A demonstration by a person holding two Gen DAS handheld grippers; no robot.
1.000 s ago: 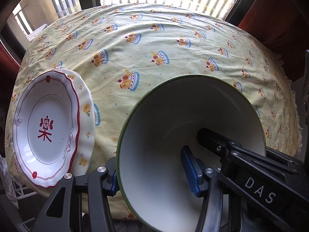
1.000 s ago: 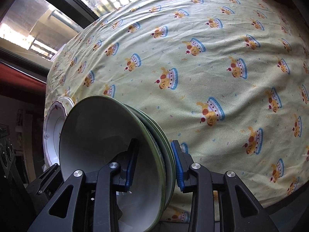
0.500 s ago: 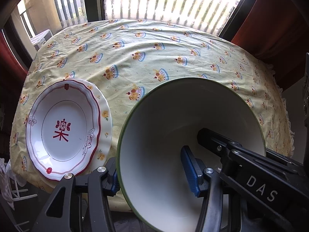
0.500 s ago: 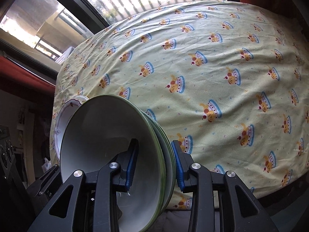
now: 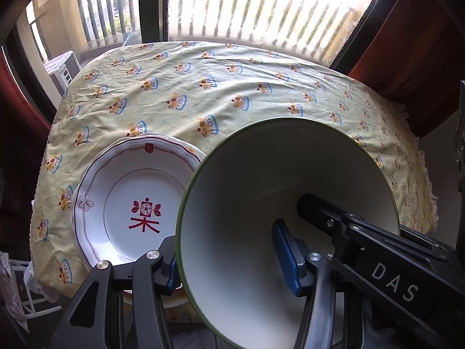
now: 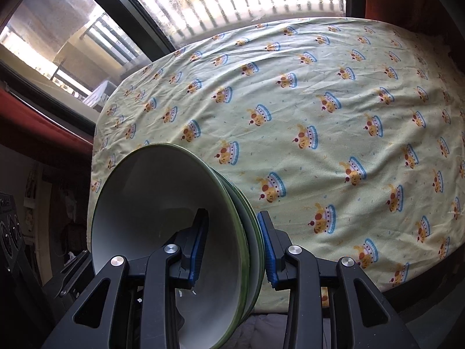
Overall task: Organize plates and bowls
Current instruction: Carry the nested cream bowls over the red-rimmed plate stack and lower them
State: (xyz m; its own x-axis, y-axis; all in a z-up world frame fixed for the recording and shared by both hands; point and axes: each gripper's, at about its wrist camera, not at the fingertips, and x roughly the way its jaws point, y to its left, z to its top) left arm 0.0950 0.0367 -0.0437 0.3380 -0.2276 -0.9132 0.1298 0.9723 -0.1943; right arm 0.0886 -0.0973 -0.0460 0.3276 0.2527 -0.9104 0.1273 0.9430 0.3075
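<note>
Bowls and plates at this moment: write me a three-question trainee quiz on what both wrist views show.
1. True or false: both tongs grip the same stack of bowls.
2. How many bowls are in the stack, judging by the rims in the right wrist view? A) one B) several C) none
3. Fill in: the plate with the red emblem lies on the ___.

Key: 1. True; the left tongs and right tongs each pinch the wall from opposite sides. 2. B. 3. Tablecloth, on top of another plate.
</note>
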